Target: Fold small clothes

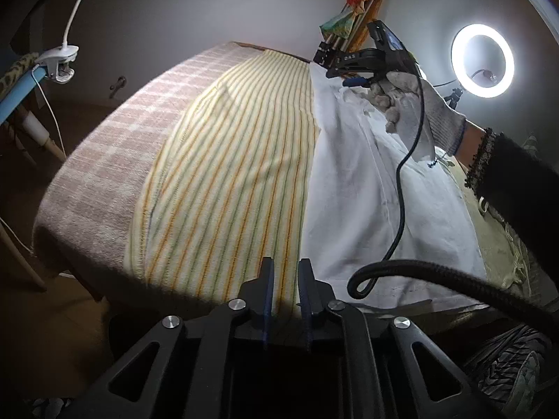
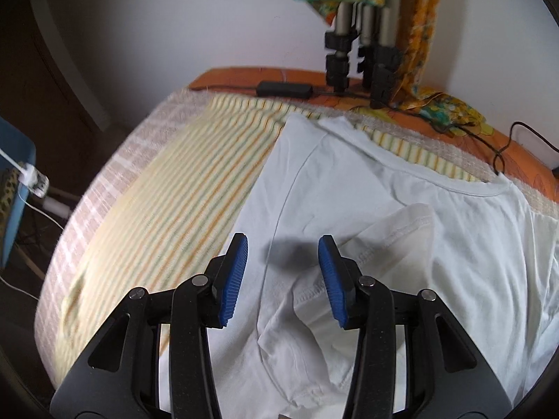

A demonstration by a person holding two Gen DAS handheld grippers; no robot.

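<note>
while spread, right gripper above white t-shirt

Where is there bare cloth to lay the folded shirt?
Free: the striped cloth between the white shirt and the checked blanket at the table's edge. Crowded: the far edge, with tripod legs, black box and cables.

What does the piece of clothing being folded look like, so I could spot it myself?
Start at the table draped in a yellow striped cloth. On its right half lies a white T-shirt, spread flat with its round neckline toward the wall. It is the only plain white thing there; one hemmed sleeve is folded inward.
</note>
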